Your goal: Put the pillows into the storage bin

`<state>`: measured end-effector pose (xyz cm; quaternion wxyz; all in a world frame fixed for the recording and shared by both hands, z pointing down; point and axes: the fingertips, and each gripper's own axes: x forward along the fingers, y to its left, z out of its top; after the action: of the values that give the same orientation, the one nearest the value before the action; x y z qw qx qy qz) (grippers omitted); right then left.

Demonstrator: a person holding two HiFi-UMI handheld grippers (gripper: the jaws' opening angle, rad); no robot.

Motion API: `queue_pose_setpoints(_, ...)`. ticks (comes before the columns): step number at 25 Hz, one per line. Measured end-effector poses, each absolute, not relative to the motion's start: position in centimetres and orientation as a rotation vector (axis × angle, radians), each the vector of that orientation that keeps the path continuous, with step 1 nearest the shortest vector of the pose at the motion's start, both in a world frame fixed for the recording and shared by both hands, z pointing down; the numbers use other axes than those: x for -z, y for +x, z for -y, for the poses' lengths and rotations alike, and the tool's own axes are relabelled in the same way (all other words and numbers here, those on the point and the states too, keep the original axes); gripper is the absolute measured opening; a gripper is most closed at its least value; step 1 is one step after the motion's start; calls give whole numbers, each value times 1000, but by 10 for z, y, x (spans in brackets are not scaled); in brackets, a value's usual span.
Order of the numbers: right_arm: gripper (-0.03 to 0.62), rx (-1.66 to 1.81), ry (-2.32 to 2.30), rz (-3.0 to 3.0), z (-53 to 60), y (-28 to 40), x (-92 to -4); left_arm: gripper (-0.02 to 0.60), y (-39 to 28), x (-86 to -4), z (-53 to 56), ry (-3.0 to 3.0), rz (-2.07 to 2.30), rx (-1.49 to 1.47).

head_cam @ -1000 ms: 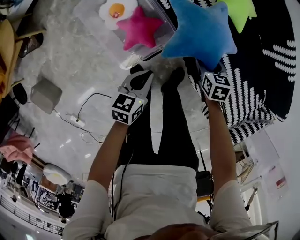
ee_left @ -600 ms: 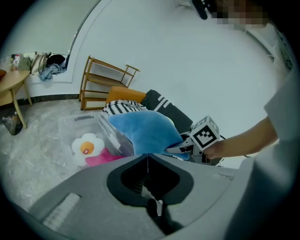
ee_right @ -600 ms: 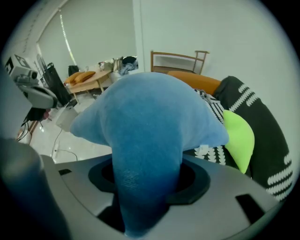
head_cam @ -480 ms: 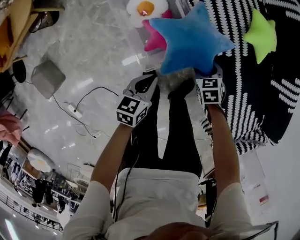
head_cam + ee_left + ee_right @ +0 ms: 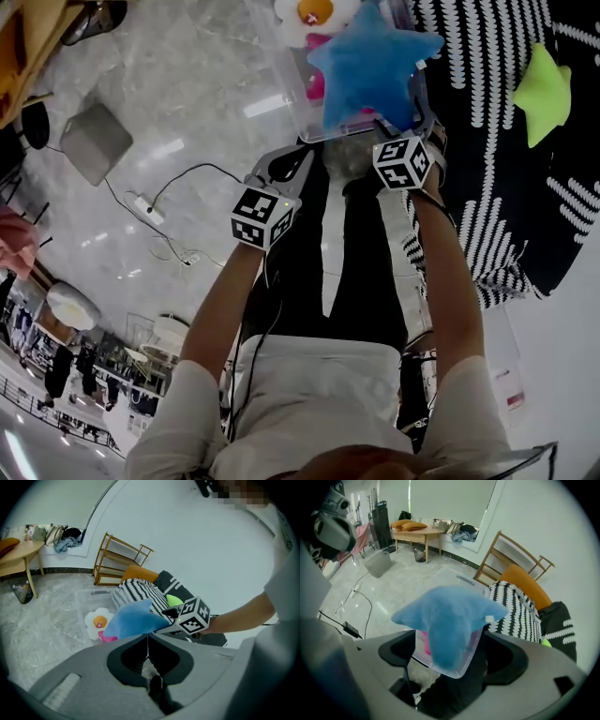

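Just opening the right gripper (image 5: pixel 449 665) wide around the blue star pillow (image 5: pixel 367 66), carried over from the striped rug (image 5: pixel 487 56) and now seemingly let go above the clear bin (image 5: pixel 292 108). Keeping the left gripper (image 5: pixel 148 637) clenched and empty. Still to fetch, probably: the green star pillow (image 5: pixel 544 94).

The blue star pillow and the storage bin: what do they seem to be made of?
Blue star pillow: probably plush fabric over soft stuffing. Its surface looks fuzzy and matte, and its arms are rounded and puffy.
Storage bin: most likely hard, clear plastic with a glossy finish. The pink pillow inside shows through its wall, and its rim keeps a straight, stiff edge.
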<state>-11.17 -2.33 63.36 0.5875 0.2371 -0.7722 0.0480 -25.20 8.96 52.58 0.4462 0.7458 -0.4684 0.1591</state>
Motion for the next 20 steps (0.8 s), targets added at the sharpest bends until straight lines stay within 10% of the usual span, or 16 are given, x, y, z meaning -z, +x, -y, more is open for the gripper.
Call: queue_pose_setpoints(20,454,-296,729,1860,28,-92,-612,18,-237,-532,-68,1921,1052,-424)
